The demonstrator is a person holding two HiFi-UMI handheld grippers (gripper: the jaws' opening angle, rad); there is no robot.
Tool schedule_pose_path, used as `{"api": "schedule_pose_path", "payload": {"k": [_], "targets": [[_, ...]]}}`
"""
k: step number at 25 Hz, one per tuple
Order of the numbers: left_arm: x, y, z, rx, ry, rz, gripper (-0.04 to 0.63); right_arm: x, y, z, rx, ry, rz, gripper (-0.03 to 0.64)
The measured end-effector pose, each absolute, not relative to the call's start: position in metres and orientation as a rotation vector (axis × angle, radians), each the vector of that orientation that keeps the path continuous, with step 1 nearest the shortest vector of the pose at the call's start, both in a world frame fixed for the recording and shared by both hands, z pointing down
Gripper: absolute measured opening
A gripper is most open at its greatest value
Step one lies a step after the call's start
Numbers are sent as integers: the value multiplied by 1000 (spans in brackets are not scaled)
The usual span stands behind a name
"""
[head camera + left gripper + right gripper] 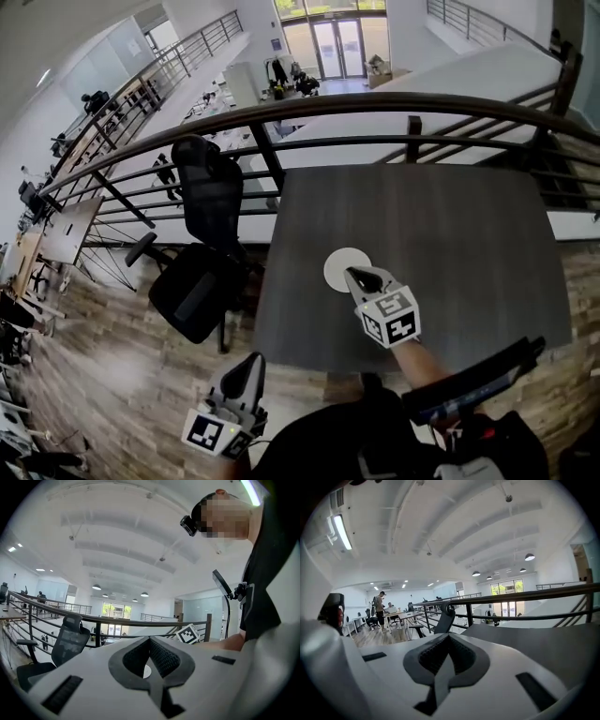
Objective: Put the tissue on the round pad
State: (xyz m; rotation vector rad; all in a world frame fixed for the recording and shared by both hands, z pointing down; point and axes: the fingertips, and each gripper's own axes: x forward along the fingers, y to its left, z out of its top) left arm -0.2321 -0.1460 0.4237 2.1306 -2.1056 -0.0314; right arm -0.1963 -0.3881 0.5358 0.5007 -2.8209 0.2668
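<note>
Both jaw pairs are being held pressed together, empty: right gripper (pixel 350 273) over the pad (pixel 335 267) amid bare table (pixel 469 244), left gripper (pixel 254 360) beyond its edge; tissue indiscernible, pad clear in head view alone.

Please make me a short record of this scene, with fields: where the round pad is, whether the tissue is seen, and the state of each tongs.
Table: dark grey, beside a railing.
Round pad: white, on the table, left of its middle.
Tissue: cannot be made out in any view.
Right tongs: shut, nothing between them, over the pad's near edge in the head view.
Left tongs: shut, nothing seen held, off the table's near left corner.
Chair: black, left of the table.
</note>
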Motion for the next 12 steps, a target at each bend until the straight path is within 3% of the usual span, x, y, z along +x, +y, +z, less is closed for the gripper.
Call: {"api": "schedule_pose_path", "payload": {"k": [12], "targets": [[-253, -67, 434, 2194, -1998, -166, 3, -158, -285, 490, 648, -2841, 250, 3]]}}
